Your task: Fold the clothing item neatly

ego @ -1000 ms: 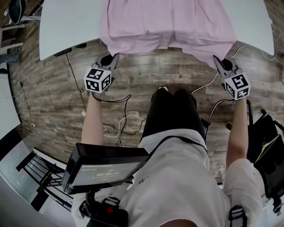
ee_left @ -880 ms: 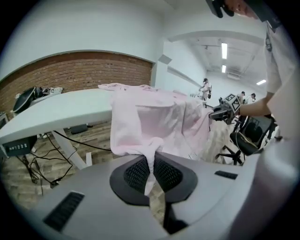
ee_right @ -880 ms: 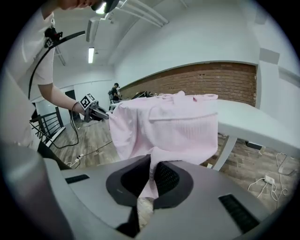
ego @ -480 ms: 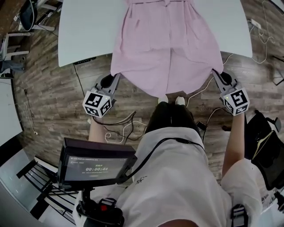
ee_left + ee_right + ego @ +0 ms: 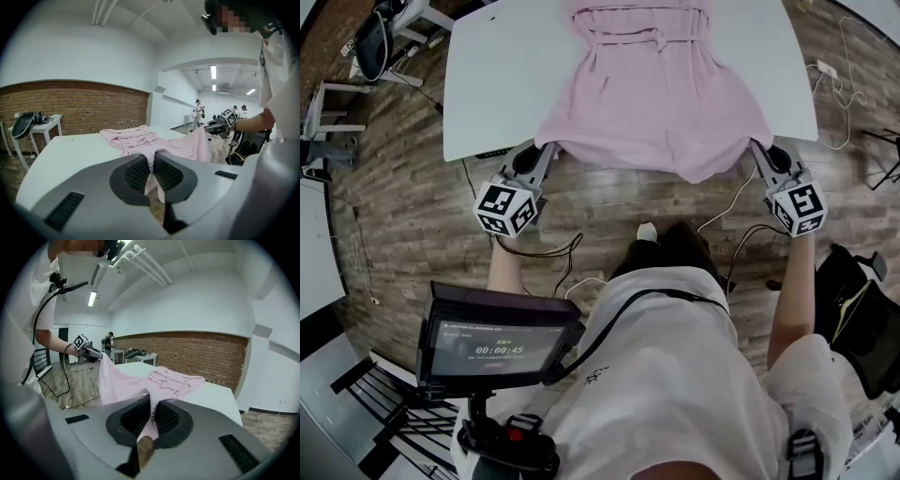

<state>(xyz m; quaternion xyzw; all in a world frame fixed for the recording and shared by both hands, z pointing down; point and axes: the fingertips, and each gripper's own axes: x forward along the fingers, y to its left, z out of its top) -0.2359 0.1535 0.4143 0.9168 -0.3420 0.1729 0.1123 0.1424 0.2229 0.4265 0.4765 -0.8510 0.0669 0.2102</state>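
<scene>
A pink garment (image 5: 652, 94) with a tied belt lies lengthwise on the white table (image 5: 497, 75), its hem hanging over the near edge. My left gripper (image 5: 548, 150) is shut on the hem's left corner, and pink cloth (image 5: 151, 164) is pinched between its pads. My right gripper (image 5: 757, 150) is shut on the hem's right corner, with cloth (image 5: 152, 411) clamped between its pads. The hem is stretched between the two grippers, lifted to about table height. From each gripper view the other gripper (image 5: 220, 126) (image 5: 89, 352) shows at the far end of the hem.
Cables (image 5: 553, 258) trail over the wooden floor below the hem. A small side table with a dark bag (image 5: 375, 33) stands at the left, and a black bag (image 5: 862, 309) sits by my right side. People stand far off in the room (image 5: 199, 110).
Both grippers have risen with the hem, from below the table's edge to about level with it. More of the garment and its belt has come into view.
</scene>
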